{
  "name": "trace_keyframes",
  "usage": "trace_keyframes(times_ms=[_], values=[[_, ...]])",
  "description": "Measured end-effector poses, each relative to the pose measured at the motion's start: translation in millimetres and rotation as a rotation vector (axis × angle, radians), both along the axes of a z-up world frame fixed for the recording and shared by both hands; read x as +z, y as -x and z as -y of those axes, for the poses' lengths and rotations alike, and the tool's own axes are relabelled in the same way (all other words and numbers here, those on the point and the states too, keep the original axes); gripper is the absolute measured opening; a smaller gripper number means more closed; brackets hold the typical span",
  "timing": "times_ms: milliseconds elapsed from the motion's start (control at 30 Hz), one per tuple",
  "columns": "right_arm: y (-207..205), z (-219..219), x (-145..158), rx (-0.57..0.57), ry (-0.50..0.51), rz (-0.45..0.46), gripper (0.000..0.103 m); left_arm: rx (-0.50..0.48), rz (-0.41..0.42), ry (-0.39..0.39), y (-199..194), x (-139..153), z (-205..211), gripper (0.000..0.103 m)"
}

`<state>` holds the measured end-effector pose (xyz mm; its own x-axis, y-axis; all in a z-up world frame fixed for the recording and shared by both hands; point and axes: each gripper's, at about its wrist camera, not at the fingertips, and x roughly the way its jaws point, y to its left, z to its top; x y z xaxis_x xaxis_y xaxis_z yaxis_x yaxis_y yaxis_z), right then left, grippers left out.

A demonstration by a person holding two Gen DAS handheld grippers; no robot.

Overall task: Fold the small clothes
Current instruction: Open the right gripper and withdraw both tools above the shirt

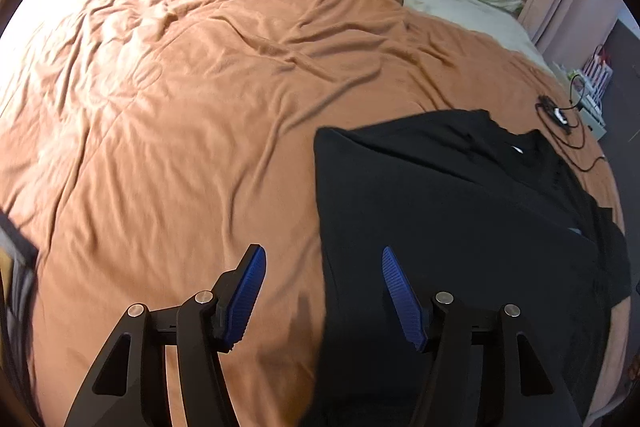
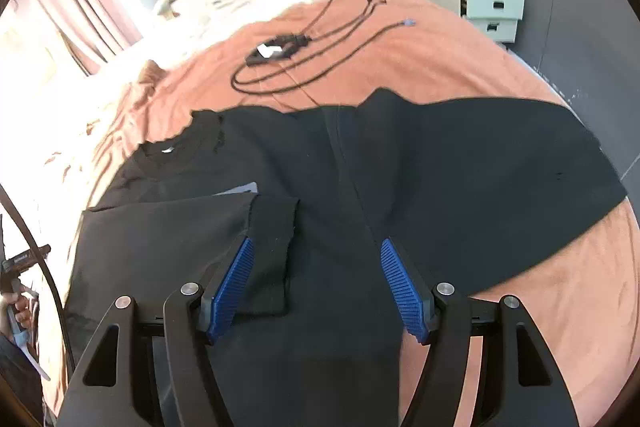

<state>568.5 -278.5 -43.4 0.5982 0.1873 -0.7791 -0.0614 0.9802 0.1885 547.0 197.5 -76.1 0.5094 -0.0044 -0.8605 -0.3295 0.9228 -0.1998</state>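
Black T-shirt (image 2: 360, 167) spread on orange blanket (image 1: 180, 107), one sleeve folded inward, left gripper (image 1: 324, 293) fingers apart, right gripper (image 2: 316, 285) fingers apart above shirt, black cable (image 2: 304, 67) beyond collar.

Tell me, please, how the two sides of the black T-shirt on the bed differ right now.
On the black T-shirt, the left sleeve is folded inward and lies on the body; the right sleeve is spread flat on the orange blanket. The left side therefore ends in a straight folded edge, while the right side reaches wide. Both lie flat, and neither the left gripper nor the right gripper holds them.
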Motion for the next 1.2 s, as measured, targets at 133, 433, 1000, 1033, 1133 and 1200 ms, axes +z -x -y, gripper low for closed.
trace_keyframes(times_ms=[133,433,1000,1033,1133,1200], values=[[31.2,9.9,17.5,0.008,0.011,0.043,0.065,-0.011,0.029,0.025,24.3,8.4,15.6,0.063],[85.6,29.2,30.3,-0.053,0.056,0.091,0.065,0.011,0.116,0.033,70.5,36.1,42.9,0.067],[145.0,29.8,46.1,-0.085,0.099,0.172,0.065,-0.055,0.202,0.015,104.0,76.2,99.5,0.078],[146.8,30.8,45.9,-0.08,0.081,0.174,0.069,-0.059,0.198,0.025,104.4,76.3,101.7,0.078],[146.7,44.2,41.7,-0.102,0.029,0.141,0.088,-0.073,0.195,0.025,104.7,77.5,110.2,0.078],[145.4,55.1,40.2,-0.126,-0.024,0.12,0.089,-0.081,0.2,0.017,104.5,78.2,115.7,0.082]])
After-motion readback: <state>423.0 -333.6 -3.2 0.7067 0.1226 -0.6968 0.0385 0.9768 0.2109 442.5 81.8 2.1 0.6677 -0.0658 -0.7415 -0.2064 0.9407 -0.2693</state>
